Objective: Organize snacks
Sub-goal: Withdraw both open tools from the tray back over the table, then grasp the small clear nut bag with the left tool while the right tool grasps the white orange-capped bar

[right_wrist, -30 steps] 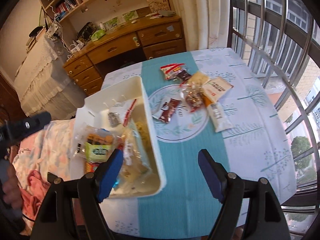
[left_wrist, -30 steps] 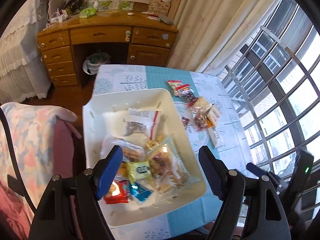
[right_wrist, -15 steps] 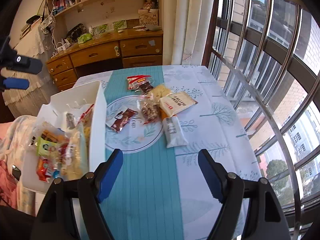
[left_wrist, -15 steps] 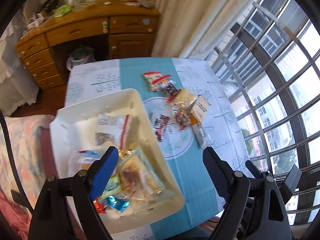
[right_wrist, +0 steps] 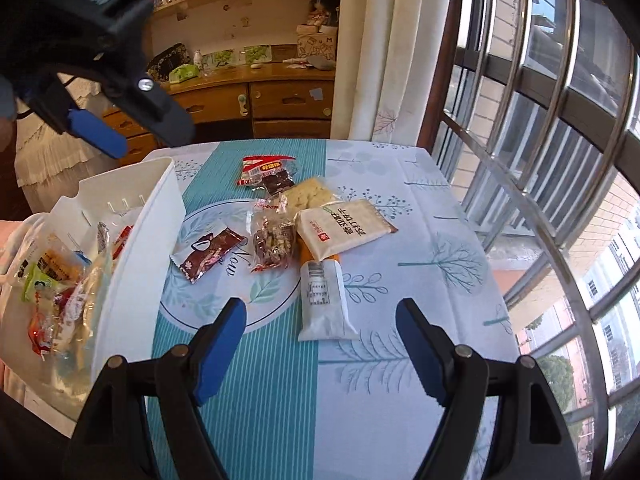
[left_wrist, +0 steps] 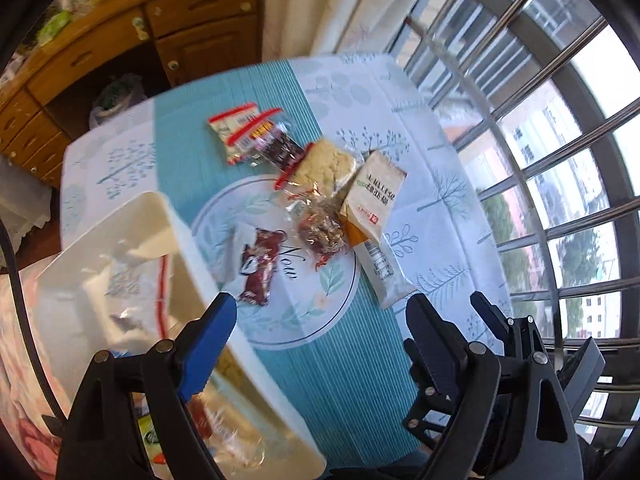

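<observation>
Both wrist views have swung off the white bin [right_wrist: 132, 248] toward the loose packets: a second ago the left view looked straight down into the bin, and that bin now sits at 8 o'clock in it. Left gripper [left_wrist: 320, 332] stands wide and empty, its jaws lately opened further. From left to right on the table [right_wrist: 432, 264] lie a maroon wrapper [right_wrist: 208, 254], a clear nut bag [right_wrist: 274, 244], a cream cracker pack [right_wrist: 344, 228] and a white sachet [right_wrist: 322, 300] at 12 o'clock of the right gripper [right_wrist: 320, 340], also wide and empty. The packets overlap, so a pinch could drag a neighbour along, and crinkly film may slip.
</observation>
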Motion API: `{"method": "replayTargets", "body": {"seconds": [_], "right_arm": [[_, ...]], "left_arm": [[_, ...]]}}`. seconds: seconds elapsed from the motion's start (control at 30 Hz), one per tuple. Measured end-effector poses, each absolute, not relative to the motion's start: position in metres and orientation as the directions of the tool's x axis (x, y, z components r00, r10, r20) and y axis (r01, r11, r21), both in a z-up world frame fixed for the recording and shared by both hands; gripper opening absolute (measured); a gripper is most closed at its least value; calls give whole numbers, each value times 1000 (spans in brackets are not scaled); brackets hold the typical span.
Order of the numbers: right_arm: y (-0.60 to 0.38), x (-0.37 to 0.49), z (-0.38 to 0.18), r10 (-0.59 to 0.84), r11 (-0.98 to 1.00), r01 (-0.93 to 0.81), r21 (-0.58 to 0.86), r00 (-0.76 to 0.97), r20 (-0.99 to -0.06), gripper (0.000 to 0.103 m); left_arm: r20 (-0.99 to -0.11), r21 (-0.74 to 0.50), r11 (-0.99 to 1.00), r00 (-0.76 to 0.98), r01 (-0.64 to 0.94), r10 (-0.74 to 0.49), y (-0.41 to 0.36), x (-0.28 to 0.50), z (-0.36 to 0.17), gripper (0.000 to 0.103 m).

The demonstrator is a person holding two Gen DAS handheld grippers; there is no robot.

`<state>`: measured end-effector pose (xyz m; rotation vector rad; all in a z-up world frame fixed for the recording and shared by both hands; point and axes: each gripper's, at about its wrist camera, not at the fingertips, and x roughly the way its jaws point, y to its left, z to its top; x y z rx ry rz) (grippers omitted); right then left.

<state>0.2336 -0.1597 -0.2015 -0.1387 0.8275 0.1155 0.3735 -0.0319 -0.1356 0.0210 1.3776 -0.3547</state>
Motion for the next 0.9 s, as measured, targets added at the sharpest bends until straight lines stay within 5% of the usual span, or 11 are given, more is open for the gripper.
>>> {"method": "replayTargets", "body": {"seconds": [0.67, 0.9], "right_arm": [[-180, 288, -262, 149, 971, -237, 8, 584, -798, 65], [-181, 296, -271, 169, 972, -233, 42, 558, -813, 49]], "left_arm": [[-990, -119, 966, -104, 228, -97, -88, 449, -265, 86], [-982, -157, 965, -136, 212, -130, -88, 460, -279, 86]]}}
